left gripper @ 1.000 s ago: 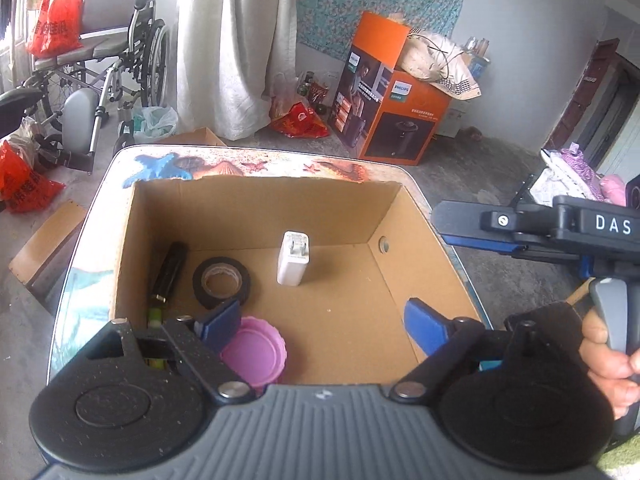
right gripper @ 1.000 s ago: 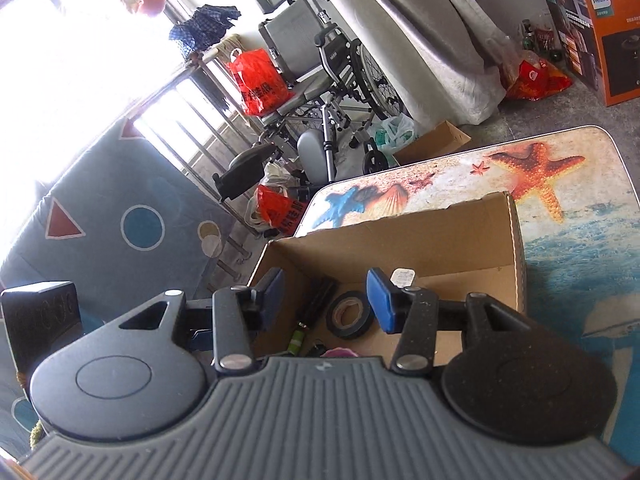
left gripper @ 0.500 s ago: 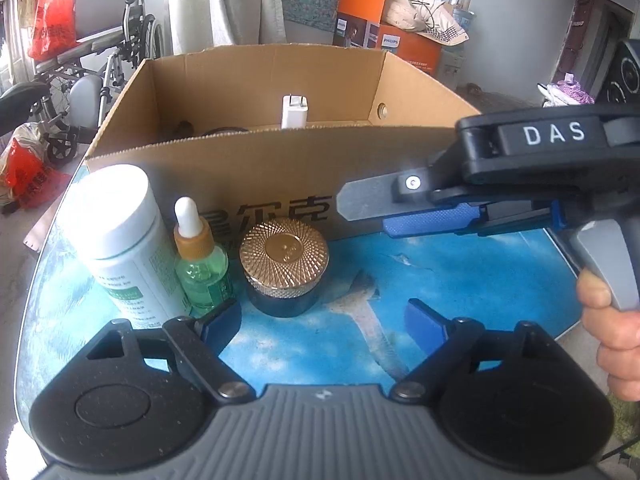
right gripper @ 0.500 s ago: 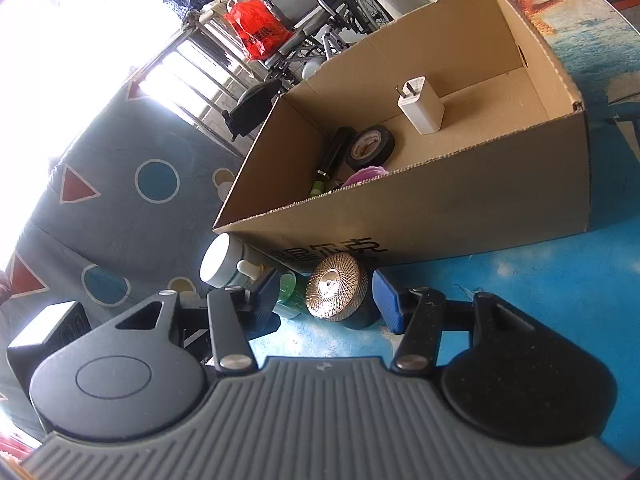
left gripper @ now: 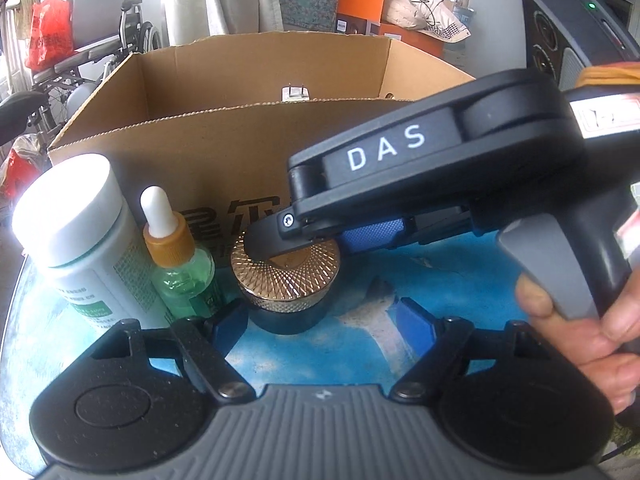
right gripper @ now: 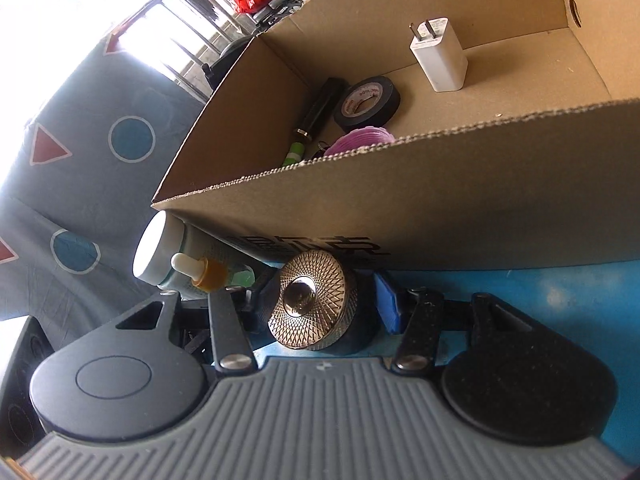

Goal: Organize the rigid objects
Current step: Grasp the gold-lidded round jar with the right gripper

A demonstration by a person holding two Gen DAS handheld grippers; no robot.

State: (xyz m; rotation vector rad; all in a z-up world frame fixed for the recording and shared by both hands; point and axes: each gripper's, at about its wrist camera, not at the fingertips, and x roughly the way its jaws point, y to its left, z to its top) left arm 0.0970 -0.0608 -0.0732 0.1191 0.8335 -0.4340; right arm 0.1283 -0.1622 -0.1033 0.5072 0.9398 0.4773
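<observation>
Crowded strip of blue bench [left gripper: 360,280] along the near wall of the cardboard box [left gripper: 208,160]: white-capped bottle [left gripper: 72,224], green dropper bottle [left gripper: 180,268] and gold-lidded jar [left gripper: 286,280] in a row, close together, bare bench to the right of the jar. Right claw [right gripper: 324,300] straddling the jar, blue pads [right gripper: 387,300] just off its dark sides, not clearly pressing. Left claw [left gripper: 324,322] wide and closing, empty, near the jar. Jar squat, dark-bodied, faceted lid. In the box: charger [right gripper: 438,58], tape roll [right gripper: 366,102].
</observation>
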